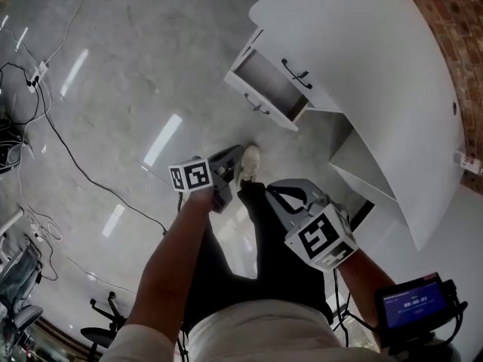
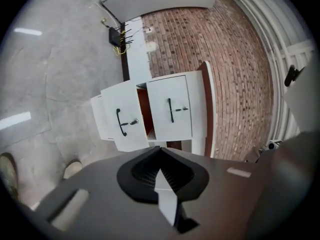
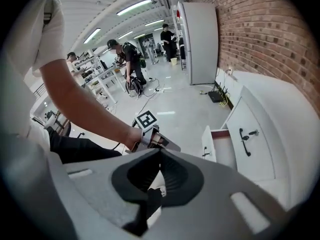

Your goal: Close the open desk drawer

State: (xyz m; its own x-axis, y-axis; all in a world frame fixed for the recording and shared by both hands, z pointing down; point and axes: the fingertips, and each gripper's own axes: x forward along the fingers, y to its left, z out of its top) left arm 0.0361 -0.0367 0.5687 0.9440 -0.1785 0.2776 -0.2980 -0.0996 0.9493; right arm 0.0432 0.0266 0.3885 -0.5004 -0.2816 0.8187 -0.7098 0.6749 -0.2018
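The white desk (image 1: pixel 355 59) stands at the upper right, with its open drawer (image 1: pixel 260 100) pulled out toward the floor and showing nothing inside. In the left gripper view the drawer front (image 2: pixel 117 119) with its black handle lies ahead and stands apart from the jaws. My left gripper (image 1: pixel 234 157) is shut and empty, well short of the drawer, near a shoe. My right gripper (image 1: pixel 281 191) hangs beside it, lower right, jaws together with nothing between them. The right gripper view shows the drawer (image 3: pixel 206 143) and the left gripper (image 3: pixel 167 144).
Cables (image 1: pixel 45 119) trail over the glossy grey floor at the left. Office chairs (image 1: pixel 106 330) stand at the lower left. A small screen device (image 1: pixel 413 302) sits at the lower right. A brick wall (image 1: pixel 453 6) backs the desk. People (image 3: pixel 125 54) work far off.
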